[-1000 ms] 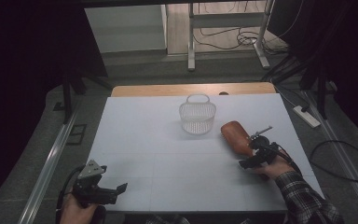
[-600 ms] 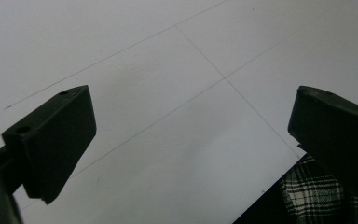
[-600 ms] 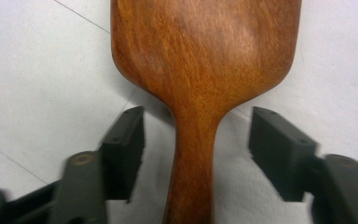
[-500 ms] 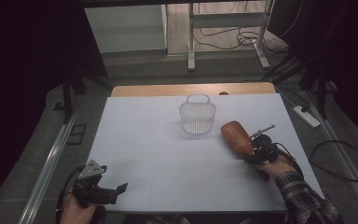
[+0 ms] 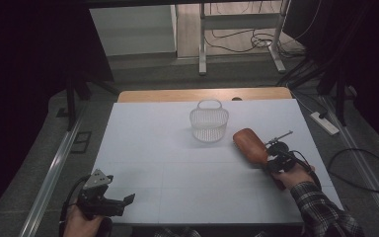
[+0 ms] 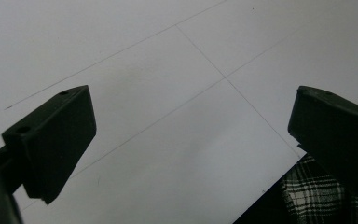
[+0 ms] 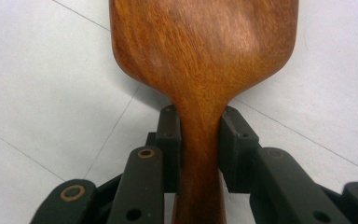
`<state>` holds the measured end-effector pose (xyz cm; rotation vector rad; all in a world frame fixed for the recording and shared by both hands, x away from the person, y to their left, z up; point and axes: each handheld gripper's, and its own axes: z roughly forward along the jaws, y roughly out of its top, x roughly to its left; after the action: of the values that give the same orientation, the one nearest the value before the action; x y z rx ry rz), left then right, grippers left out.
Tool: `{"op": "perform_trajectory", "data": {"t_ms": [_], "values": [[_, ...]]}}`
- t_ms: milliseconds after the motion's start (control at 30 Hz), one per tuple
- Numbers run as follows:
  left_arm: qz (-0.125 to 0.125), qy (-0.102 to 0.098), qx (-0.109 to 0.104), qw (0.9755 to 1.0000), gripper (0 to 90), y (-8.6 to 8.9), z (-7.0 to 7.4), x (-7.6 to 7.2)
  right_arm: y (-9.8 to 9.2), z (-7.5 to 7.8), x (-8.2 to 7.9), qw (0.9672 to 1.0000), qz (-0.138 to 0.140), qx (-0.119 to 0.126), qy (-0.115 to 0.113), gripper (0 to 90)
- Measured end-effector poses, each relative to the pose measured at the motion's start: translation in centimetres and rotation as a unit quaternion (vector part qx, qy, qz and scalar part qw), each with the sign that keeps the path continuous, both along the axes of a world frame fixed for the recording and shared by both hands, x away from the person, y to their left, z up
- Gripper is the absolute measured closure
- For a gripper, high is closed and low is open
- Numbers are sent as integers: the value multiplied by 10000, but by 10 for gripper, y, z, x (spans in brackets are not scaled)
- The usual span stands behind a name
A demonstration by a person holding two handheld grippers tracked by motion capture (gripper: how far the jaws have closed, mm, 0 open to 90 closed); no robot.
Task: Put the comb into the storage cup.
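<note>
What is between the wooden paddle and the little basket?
Nothing. In the high view, a short bare stretch of white table separates the wooden paddle from the basket.

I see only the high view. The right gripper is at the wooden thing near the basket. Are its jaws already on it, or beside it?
Observer: In the right gripper view the right gripper has just been closing, and its two pads press the narrow neck of the wooden paddle from both sides.
Operator: Which part points away from the gripper?
Observer: The broad flat blade; it widens just beyond the pads.
Operator: And the left gripper, does it hold anything?
Observer: No. In the left gripper view the left gripper has its jaws wide apart, with bare white table between them.
</note>
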<state>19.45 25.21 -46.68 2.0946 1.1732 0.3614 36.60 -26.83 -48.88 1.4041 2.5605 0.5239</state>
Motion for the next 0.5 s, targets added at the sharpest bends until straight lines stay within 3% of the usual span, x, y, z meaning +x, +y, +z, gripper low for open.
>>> {"op": "perform_trajectory", "data": {"t_ms": [433, 500], "values": [[17, -32, 68, 10000, 4, -2, 1, 0, -5, 5, -6, 9993, -36, 258, -284, 722], [-24, 38, -125, 9999, 0, 0, 2, 0, -7, 8, -8, 9987, -56, 358, -368, 722]]}}
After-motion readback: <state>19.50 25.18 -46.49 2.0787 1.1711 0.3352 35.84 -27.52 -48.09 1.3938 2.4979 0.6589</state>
